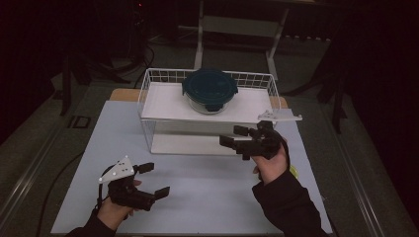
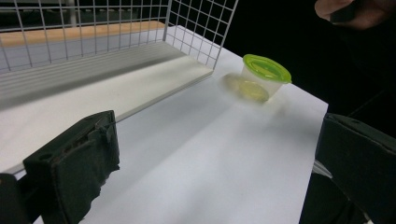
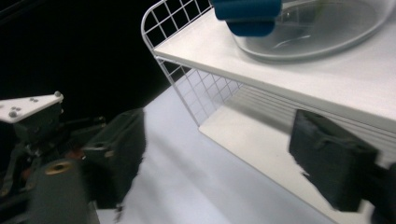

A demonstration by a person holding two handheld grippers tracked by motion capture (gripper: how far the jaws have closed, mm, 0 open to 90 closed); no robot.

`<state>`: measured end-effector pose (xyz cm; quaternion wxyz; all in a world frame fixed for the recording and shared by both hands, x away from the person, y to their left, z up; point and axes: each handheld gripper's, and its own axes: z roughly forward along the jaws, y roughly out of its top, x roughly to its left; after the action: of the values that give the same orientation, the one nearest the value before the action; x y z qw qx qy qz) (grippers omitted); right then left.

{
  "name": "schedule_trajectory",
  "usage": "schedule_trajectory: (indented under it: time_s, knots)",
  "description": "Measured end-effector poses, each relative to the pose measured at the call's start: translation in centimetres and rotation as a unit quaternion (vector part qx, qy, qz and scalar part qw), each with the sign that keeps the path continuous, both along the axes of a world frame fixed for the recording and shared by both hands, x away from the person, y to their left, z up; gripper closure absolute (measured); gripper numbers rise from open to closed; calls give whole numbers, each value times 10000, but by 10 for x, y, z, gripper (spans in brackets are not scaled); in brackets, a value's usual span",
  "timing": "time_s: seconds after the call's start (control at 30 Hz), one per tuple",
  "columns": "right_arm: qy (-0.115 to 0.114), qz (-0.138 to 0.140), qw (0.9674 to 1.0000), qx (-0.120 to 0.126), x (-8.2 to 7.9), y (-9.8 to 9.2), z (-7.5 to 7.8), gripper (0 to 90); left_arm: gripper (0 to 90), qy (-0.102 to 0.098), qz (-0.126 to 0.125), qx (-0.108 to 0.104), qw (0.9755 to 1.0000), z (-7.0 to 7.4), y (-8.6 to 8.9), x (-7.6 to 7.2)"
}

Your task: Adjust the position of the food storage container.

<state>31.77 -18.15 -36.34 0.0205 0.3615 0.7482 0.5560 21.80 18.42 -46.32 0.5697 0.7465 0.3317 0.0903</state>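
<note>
In the high view, a round glass container (image 1: 209,95) with a dark teal lid sits upright on the top shelf of a white wire rack (image 1: 148,94) on the pale tabletop (image 1: 197,197). The right gripper (image 1: 237,137) hovers in front of the rack, jaws apart and empty, pointing left. The left gripper (image 1: 154,178), also spread and empty, is near the front edge.

The left gripper view shows a blurred clear tub with a lime lid (image 2: 261,77) on the tabletop beside the rack.

In the right gripper view, the container (image 3: 303,23) is cut off at the top.
</note>
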Motion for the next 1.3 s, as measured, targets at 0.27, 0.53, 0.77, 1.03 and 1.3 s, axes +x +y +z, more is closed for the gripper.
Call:
schedule_trajectory:
  time_s: [0.27, 0.53, 0.77, 1.03, 1.3]
  knots:
    - [-319, -201, 9992, -150, -12, -24, -11, 203, 0, 11, 16, 41, 10000, -12, 3, -4]
    - [-475, -375, 9980, -200, -22, -49, -23, 178, 0, 40, 41, 28, 10000, -18, 5, -5]
    - [-328, -599, 9973, -287, -29, -66, -32, 150, 0, 34, -19, 24, 10000, -19, 2, -5]
    - [-284, -1045, 9938, -248, -34, -95, -41, 172, 0, 44, -38, 10, 10000, -20, 1, -5]
    - [-106, -1291, 9910, -330, -38, -119, -59, 271, 0, 16, -73, 44, 10000, -21, -1, -5]
